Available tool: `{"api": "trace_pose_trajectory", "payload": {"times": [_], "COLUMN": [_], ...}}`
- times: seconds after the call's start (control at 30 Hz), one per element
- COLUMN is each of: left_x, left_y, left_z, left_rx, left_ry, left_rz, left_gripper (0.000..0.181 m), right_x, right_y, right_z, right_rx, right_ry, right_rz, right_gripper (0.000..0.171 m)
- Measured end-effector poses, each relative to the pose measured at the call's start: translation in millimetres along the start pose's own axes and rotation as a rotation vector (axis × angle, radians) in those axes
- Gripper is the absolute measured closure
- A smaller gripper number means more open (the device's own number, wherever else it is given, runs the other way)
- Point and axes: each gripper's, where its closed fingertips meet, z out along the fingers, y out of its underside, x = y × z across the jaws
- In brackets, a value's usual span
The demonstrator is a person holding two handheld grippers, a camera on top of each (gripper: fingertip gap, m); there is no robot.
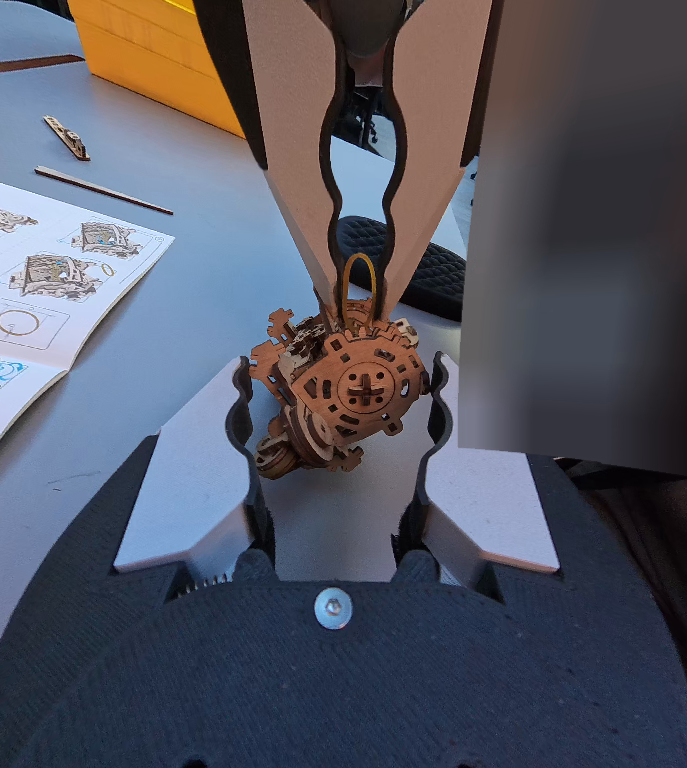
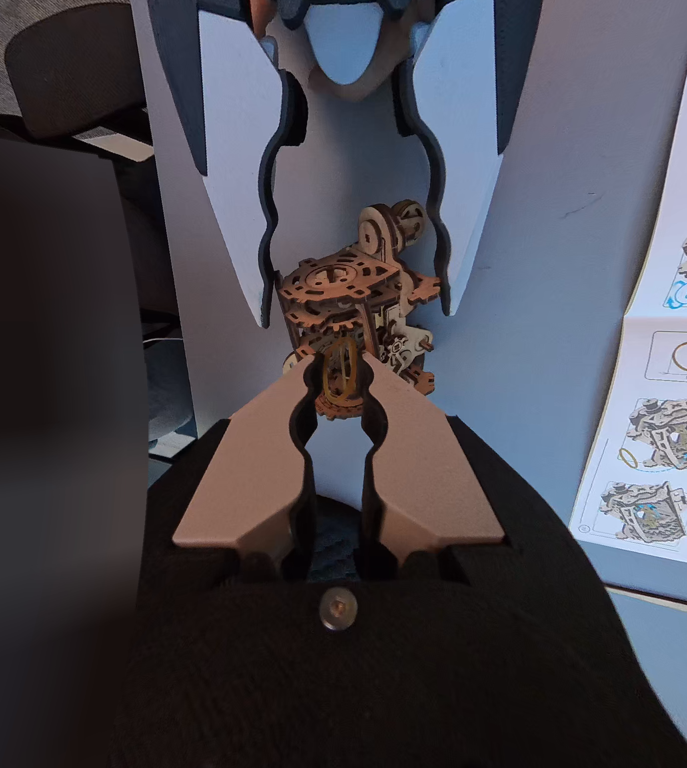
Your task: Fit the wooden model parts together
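Observation:
A small wooden gear model (image 1: 358, 390) sits between the fingertips of my left gripper (image 1: 341, 374), which closes on its two sides and holds it. In the right wrist view the model (image 2: 333, 291) hangs between the left gripper's white fingers (image 2: 234, 208), which come in from the top. My right gripper (image 2: 338, 361) has pinkish fingers and touches the model's far end. It squeezes a yellow rubber band (image 2: 352, 370) into a narrow oval between its tips. In the left wrist view the right gripper (image 1: 358, 305) comes down from above with the band (image 1: 345, 282).
An open instruction booklet (image 1: 42, 270) lies on the grey table (image 1: 192, 291) to the left; it also shows in the right wrist view (image 2: 666, 374). A small wooden part (image 1: 68, 137) and a thin wooden stick (image 1: 101, 190) lie beyond it. A yellow box (image 1: 159, 62) stands behind. A black quilted pad (image 1: 416, 257) lies behind the model.

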Motion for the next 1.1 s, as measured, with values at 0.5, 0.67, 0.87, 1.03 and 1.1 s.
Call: {"api": "trace_pose_trajectory", "payload": {"times": [0.5, 0.67, 0.87, 1.03, 1.1], "left_x": [-7.2, -12.7, -10.9, -5.4, -2.8], "left_y": [5.4, -12.6, -26.8, -38.1, -39.9], "left_z": [-8.1, -26.5, -34.8, -33.5, -31.4], "left_rx": [-0.025, 0.072, 0.125, 0.144, 0.142], "left_ry": [0.036, 0.026, 0.039, 0.061, 0.082], "left_rz": [-0.11, -0.1, -0.078, -0.09, -0.107], "left_gripper": [0.099, 0.116, 0.144, 0.152, 0.169], "right_x": [8.9, 11.6, 13.4, 20.1, 20.0], "right_y": [-11.9, -22.2, -40.7, -43.3, -42.9], "right_z": [-18.2, -26.9, -40.6, -48.8, -49.8], "right_rx": [0.337, 0.515, 0.774, 0.881, 0.9], "right_ry": [-0.089, -0.137, -0.24, -0.255, -0.273], "right_rz": [0.01, 0.037, 0.083, 0.091, 0.086], "right_gripper": [0.171, 0.171, 0.171, 0.171, 0.171]}}
